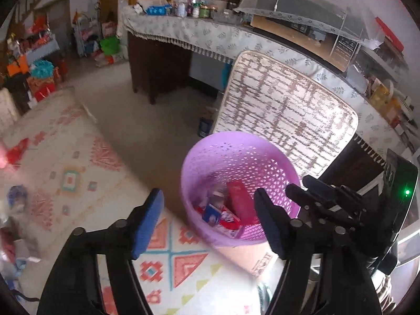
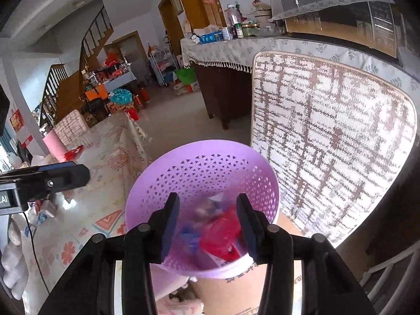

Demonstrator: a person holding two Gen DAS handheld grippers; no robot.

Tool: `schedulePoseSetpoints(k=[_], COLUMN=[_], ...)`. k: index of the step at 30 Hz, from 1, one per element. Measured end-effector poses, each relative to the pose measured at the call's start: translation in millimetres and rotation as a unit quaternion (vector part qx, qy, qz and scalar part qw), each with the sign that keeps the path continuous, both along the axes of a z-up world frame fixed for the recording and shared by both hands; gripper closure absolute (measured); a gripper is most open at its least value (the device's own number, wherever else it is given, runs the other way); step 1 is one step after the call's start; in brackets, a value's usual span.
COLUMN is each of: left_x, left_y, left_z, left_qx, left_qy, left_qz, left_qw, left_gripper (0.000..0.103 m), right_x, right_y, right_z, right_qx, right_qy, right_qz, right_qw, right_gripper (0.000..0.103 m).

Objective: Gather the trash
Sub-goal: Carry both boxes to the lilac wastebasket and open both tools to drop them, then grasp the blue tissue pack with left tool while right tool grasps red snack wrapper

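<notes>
A purple perforated basket [image 1: 210, 155] stands beside the table and holds trash: a red box [image 1: 240, 200] and a blue-and-white packet [image 1: 211, 214]. My left gripper [image 1: 210, 223] hovers over the basket's near-left rim, open wide with nothing between its blue pads. My right gripper [image 2: 210, 225] is right above the basket [image 2: 199, 168], open, its pads apart from the blurred red wrapper [image 2: 223, 233] and blue scraps [image 2: 187, 236] in the basket below. The right gripper [image 1: 302, 187] also shows from the side over the basket's right rim.
A patterned chair back [image 1: 288, 105] rises right behind the basket. The table with the patterned cloth [image 1: 78, 183] lies left, carrying a red wrapper [image 1: 17, 152] and a blue item [image 1: 17, 194]. A cardboard box [image 2: 236, 288] sits under the basket. A cluttered counter [image 1: 183, 31] runs along the back.
</notes>
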State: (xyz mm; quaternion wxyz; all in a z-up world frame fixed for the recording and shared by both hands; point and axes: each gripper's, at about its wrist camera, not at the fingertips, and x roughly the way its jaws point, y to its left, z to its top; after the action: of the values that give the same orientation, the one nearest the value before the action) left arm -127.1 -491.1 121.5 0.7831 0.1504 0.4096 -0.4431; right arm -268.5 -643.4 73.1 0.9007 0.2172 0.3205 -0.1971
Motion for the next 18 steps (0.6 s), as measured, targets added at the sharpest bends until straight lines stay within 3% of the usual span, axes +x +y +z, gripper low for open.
schedulePoseSetpoints(k=[2,9,14,18], left_x=[-6.3,-25.4,-30.9,-29.4], left_y=[15.2,92.1,172.7,247.7], left_z=[6.8,26.9,36.8,41.2], left_qx=[-0.004,-0.006,-0.027,-0.043], left_qy=[-0.016,-0.054,-0.064,-0.064], left_qz=[0.010,0.059,0.110,0.159], left_qw=[0.9998,0.9968,0.9915,0.9842], left_gripper=[0.024,0.024,0.027,0.028], right_x=[-4.9,-16.8,-21.3,-17.2], right_y=[8.1,57.8,103.3,147.6], right_z=[2.3,23.4,40.3,41.7], right_qx=[0.002,-0.012,-0.042,-0.055], right_qy=[-0.008,-0.036,-0.072,-0.088], right_qz=[0.006,0.042,0.072,0.128], right_qw=[1.000,0.998,0.994,0.986], right_gripper=[0.054,0.051,0.044,0.043])
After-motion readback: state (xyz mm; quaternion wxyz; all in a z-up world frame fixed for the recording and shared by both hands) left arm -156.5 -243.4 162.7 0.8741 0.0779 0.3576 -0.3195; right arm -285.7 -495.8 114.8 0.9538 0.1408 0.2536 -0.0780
